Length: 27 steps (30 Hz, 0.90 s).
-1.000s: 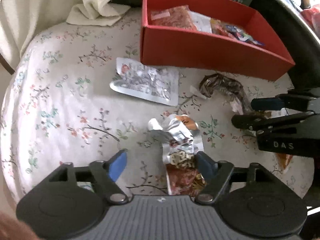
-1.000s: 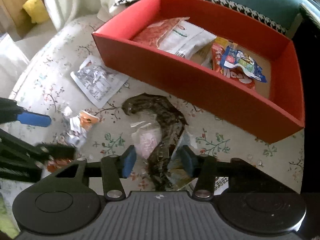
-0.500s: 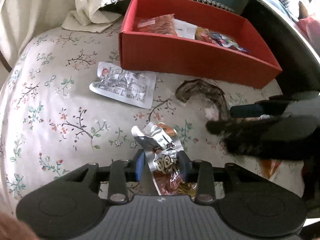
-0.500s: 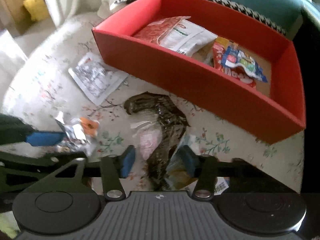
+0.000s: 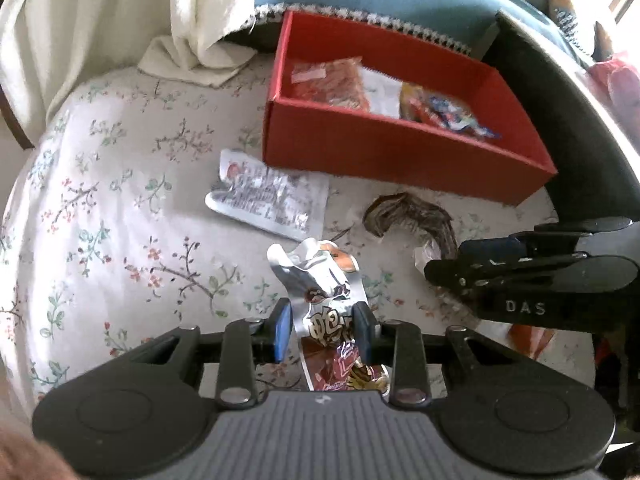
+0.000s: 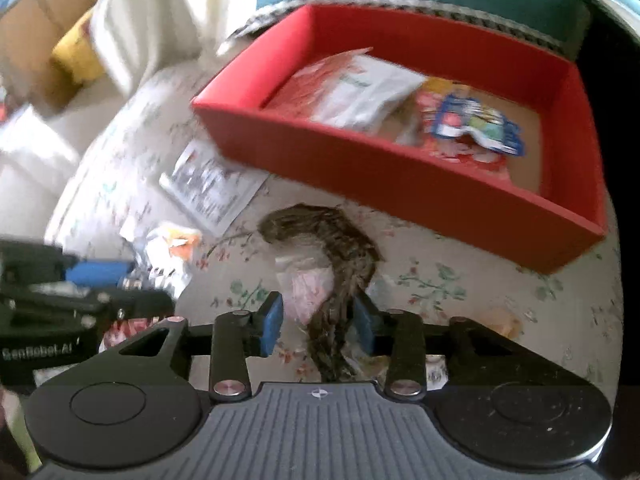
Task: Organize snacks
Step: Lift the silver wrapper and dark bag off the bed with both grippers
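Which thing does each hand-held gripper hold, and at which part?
Left hand-held gripper: silver snack packet, mid-body. Right hand-held gripper closing around dark packet.

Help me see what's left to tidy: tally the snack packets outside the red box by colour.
Silver-white packet: 1
Silver-orange packet: 1
Dark brown packet: 1
Clear pinkish packet: 1
Orange packet, partly hidden: 1
Total: 5
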Motion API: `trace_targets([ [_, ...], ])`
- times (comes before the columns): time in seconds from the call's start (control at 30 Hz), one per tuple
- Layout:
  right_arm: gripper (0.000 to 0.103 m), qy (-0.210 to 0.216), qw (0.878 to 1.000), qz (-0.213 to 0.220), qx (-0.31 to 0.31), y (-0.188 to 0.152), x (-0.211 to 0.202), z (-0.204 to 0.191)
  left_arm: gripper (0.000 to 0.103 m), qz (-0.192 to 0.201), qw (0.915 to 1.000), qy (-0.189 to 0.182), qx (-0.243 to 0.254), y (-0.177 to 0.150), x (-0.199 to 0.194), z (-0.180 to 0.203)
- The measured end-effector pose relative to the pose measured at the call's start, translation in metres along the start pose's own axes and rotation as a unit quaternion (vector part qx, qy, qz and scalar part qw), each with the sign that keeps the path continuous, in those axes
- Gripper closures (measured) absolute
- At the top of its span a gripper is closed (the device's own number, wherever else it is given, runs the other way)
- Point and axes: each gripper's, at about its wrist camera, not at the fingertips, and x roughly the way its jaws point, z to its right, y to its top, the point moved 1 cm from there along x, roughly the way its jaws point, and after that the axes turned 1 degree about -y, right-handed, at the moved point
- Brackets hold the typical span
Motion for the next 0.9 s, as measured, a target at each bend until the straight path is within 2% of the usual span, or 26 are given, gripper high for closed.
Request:
trace_targets([
  [0.07, 0.049, -0.012, 1.0, -0.001, -0.015, 0.002, 0.005, -0.004, 0.077, -0.007, 1.0, 0.004, 0.001, -0.002, 0.004, -0.002],
  [0.1, 0.039, -0.017, 1.0, 0.003, -0.019, 0.004, 0.006, -0.005, 0.077, -0.009, 0.9999, 0.006, 0.003, -0.003, 0.005, -0.003],
  [0.13, 0.032, -0.024, 1.0, -0.004, -0.02, 0.005, 0.011, -0.005, 0.077, -0.013, 0.9999, 0.008, 0.007, -0.003, 0.007, -0.003],
  [0.17, 0.02, -0.025, 0.999, -0.02, -0.024, 0.005, 0.017, -0.004, 0.077, -0.018, 0.9997, 0.01, 0.009, -0.004, 0.01, -0.003],
  [0.2, 0.018, -0.032, 0.999, -0.024, -0.03, 0.004, 0.022, -0.004, 0.076, -0.02, 0.9997, 0.013, 0.007, -0.006, 0.013, -0.004],
  [0.23, 0.019, -0.051, 0.998, -0.022, -0.042, 0.003, 0.023, -0.005, 0.076, -0.024, 0.9996, 0.013, 0.006, -0.007, 0.016, -0.005],
  [0.27, 0.02, -0.05, 0.997, -0.022, -0.045, 0.004, 0.022, -0.004, 0.076, -0.023, 0.9997, 0.009, 0.004, -0.007, 0.016, -0.007],
  [0.33, 0.025, -0.027, 0.999, -0.018, -0.015, 0.006, 0.015, 0.006, 0.076, -0.026, 0.9997, 0.002, -0.002, -0.005, 0.015, -0.008],
  [0.47, 0.021, -0.026, 0.999, -0.004, -0.02, 0.01, 0.007, 0.012, 0.076, -0.031, 0.9995, -0.005, -0.003, -0.003, 0.019, -0.008],
  [0.53, 0.019, -0.022, 0.999, -0.025, -0.012, 0.01, 0.019, 0.012, 0.076, -0.033, 0.9995, -0.006, 0.002, -0.003, 0.02, -0.006],
  [0.6, 0.013, -0.029, 0.999, -0.021, -0.024, 0.01, 0.025, 0.005, 0.076, -0.034, 0.9994, -0.006, 0.004, -0.003, 0.02, -0.004],
  [0.67, 0.014, -0.038, 0.999, -0.022, -0.023, 0.012, 0.027, 0.001, 0.076, -0.036, 0.9993, -0.008, 0.004, -0.003, 0.021, -0.005],
  [0.73, 0.02, -0.022, 1.0, -0.018, -0.004, 0.013, 0.022, 0.005, 0.076, -0.038, 0.9992, -0.01, 0.0, -0.002, 0.02, -0.007],
  [0.77, 0.03, -0.003, 1.0, -0.015, 0.017, 0.014, 0.017, 0.01, 0.076, -0.04, 0.9991, -0.012, -0.001, -0.002, 0.02, -0.008],
  [0.8, 0.036, 0.013, 0.999, -0.011, 0.038, 0.014, 0.013, 0.015, 0.076, -0.04, 0.9991, -0.014, -0.002, -0.002, 0.02, -0.008],
  [0.9, 0.039, 0.043, 0.996, -0.004, 0.072, 0.009, 0.003, 0.025, 0.076, -0.039, 0.999, -0.019, -0.006, -0.001, 0.017, -0.009],
])
